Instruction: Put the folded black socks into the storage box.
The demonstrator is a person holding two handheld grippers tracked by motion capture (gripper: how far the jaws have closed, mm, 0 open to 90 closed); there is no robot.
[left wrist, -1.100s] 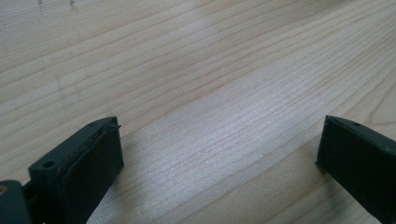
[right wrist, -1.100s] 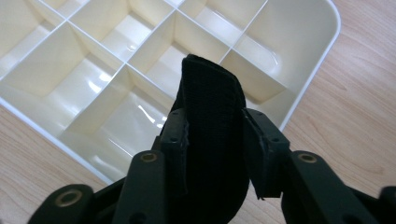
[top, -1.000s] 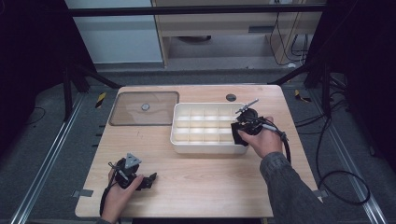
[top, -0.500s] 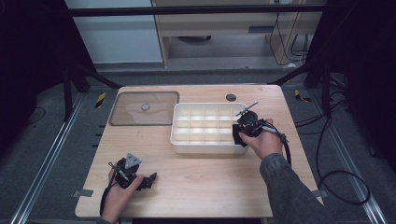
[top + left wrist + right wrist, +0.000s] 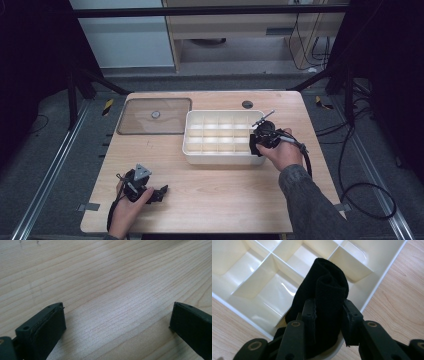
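Our right tool (image 5: 328, 312) clamps one rolled black cloth (image 5: 324, 297) between its two jaws, over the near right corner compartment of one cream divided tray (image 5: 220, 132). We count one tray and one clear lid (image 5: 155, 116) lying flat left of it. Our left tool (image 5: 150, 190) rests on the tabletop (image 5: 225, 195), jaws wide apart, gripping nothing.

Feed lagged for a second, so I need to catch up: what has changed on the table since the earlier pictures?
Nothing visibly moved. The right gripper still clamps the rolled black cloth over the near right corner of the white divided tray; its jaws flexed slightly. The left gripper stays open on the table, and the clear lid is unmoved.
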